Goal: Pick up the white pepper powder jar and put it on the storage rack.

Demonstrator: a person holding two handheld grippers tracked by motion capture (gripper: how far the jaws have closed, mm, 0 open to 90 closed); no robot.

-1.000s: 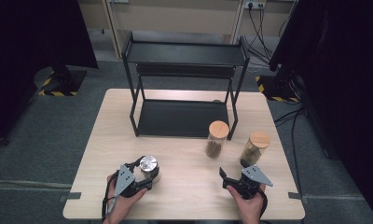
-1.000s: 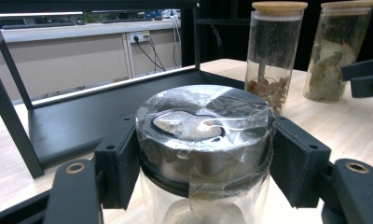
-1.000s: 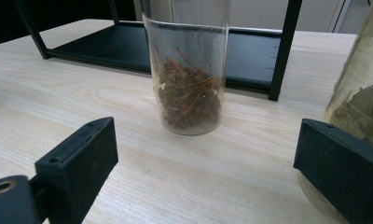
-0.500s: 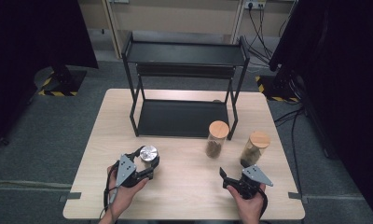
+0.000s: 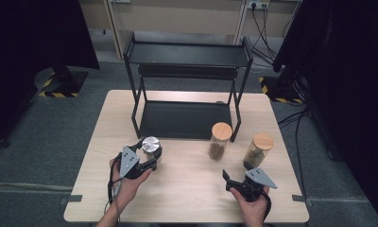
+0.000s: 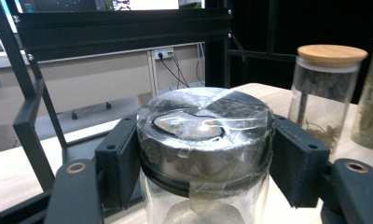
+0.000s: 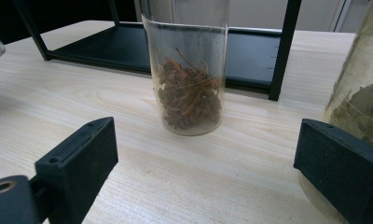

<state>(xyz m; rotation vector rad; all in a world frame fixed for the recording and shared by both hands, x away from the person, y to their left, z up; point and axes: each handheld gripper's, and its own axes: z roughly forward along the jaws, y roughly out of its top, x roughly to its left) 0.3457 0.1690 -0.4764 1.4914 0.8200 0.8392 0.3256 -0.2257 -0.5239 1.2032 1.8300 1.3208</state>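
A glass jar with a taped metal lid (image 5: 150, 144) (image 6: 204, 135) is clamped just under the lid by my left gripper (image 5: 149, 158) (image 6: 205, 168), held at the front left of the table. Two wooden-lidded glass jars stand to the right: one with brown dried bits (image 5: 220, 141) (image 7: 189, 79) (image 6: 327, 88), one with pale greenish leaves (image 5: 259, 150) (image 7: 362, 98). My right gripper (image 5: 235, 182) (image 7: 212, 177) rests open near the front right, aimed at the brown-filled jar, with nothing between its jaws; the leaf jar is close beside its right jaw.
A black two-tier metal rack (image 5: 187, 85) stands at the back middle of the wooden table (image 5: 187, 189); its lower shelf (image 7: 128, 44) lies just behind the jars. Cables and dark stands ring the table on the grey floor.
My left gripper has carried the metal-lidded jar upward and toward the rack. The right gripper and both wooden-lidded jars have stayed where they were.
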